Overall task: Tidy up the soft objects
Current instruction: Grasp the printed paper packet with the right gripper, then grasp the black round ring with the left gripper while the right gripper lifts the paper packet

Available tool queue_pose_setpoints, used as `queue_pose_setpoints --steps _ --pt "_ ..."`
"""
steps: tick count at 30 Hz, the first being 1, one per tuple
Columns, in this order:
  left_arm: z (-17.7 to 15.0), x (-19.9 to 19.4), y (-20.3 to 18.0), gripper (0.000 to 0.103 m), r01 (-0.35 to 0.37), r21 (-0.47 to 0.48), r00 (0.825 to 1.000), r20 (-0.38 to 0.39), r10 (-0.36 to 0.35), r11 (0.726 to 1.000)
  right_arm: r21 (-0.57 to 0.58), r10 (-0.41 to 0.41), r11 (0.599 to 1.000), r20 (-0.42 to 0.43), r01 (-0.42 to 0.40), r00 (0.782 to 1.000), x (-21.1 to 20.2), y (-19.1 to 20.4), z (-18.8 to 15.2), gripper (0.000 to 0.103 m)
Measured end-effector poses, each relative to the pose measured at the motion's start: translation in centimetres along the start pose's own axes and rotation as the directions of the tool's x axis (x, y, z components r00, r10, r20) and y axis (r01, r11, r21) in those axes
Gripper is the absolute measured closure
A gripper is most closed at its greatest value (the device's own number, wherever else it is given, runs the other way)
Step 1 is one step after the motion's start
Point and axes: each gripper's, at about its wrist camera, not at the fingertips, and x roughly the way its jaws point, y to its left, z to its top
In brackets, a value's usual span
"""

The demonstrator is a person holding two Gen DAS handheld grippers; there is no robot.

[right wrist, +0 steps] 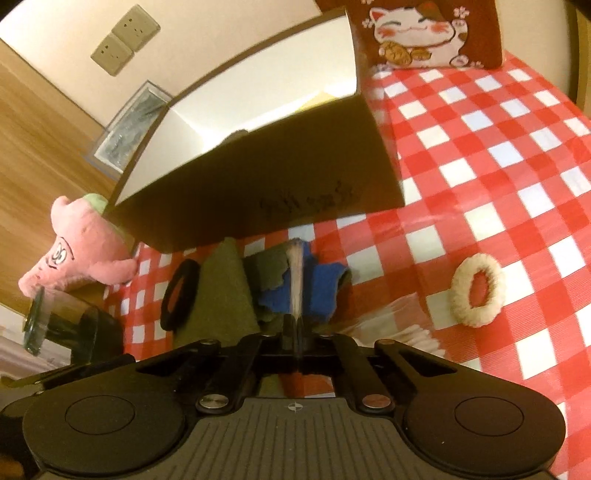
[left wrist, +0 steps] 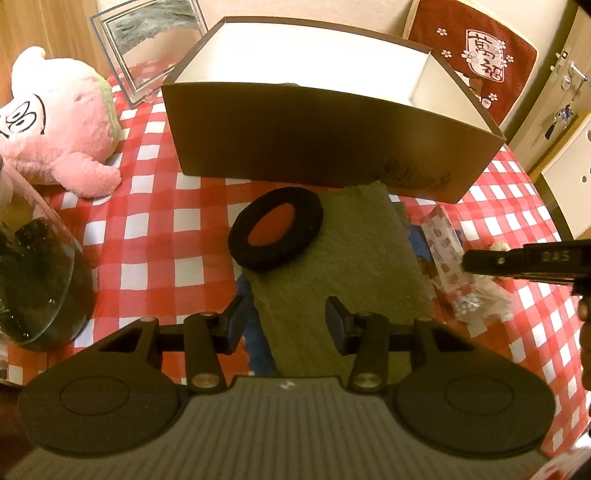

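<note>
An open brown box (left wrist: 325, 136) with a white inside stands at the back of the checked table; it also shows in the right wrist view (right wrist: 258, 184). A folded olive cloth (left wrist: 340, 266) lies in front of it, with a black fabric ring (left wrist: 275, 232) on its left corner. My left gripper (left wrist: 286, 321) is open just above the cloth's near end. My right gripper (right wrist: 295, 321) is shut on a tissue pack (right wrist: 295, 280), seen edge-on; the pack (left wrist: 448, 254) also shows in the left wrist view. A pink plush (left wrist: 55, 122) lies at the left. A cream ring (right wrist: 476, 291) lies at the right.
A glass vase (left wrist: 33, 273) stands at the near left. A picture frame (left wrist: 147, 48) leans behind the plush. A red lucky-cat cushion (right wrist: 424, 33) sits at the back right. Blue cloth (right wrist: 317, 291) lies beside the olive cloth.
</note>
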Motion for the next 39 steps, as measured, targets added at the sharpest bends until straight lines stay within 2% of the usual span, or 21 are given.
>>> queue_pose_setpoints --steps 5,9,13,16,20,27,29,39 --pt "0.1 0.2 -0.1 0.060 -0.004 0.016 1.000 0.006 0.004 1.000 -0.055 -0.004 0.998 0.020 0.005 1.000 -0.7 0.4 -0.1 0.103" --pt "0.1 0.3 -0.2 0.060 -0.001 0.017 1.000 0.006 0.001 1.000 -0.161 -0.005 0.987 -0.014 0.002 1.000 0.3 1.4 -0.6 0.102" --pt "0.0 0.3 -0.1 0.060 0.000 0.016 1.000 0.004 0.000 1.000 -0.267 -0.068 0.962 -0.040 0.055 0.997 2.0 2.5 -1.7 0.097" --pt "0.0 0.4 0.0 0.060 -0.003 0.009 1.000 0.002 0.003 1.000 -0.293 -0.096 0.953 -0.051 0.077 0.994 2.6 2.7 -2.2 0.088" --pt "-0.1 0.6 0.1 0.060 -0.001 0.011 1.000 -0.001 0.001 1.000 -0.285 -0.069 0.957 -0.047 0.053 0.997 2.8 2.7 -2.2 0.085" --pt "0.0 0.9 -0.1 0.060 0.001 0.029 1.000 0.006 -0.001 1.000 -0.252 -0.083 0.965 -0.025 0.074 0.996 3.5 2.3 -1.6 0.086" --pt "0.1 0.9 -0.1 0.060 -0.001 0.037 1.000 0.014 0.001 0.999 -0.250 -0.074 0.966 -0.015 0.068 0.997 3.3 2.2 -1.6 0.100" --pt "1.5 1.6 -0.4 0.060 -0.028 0.121 0.996 0.086 0.017 0.992 -0.247 -0.027 0.968 0.032 0.034 0.999 0.7 3.1 -1.0 0.101"
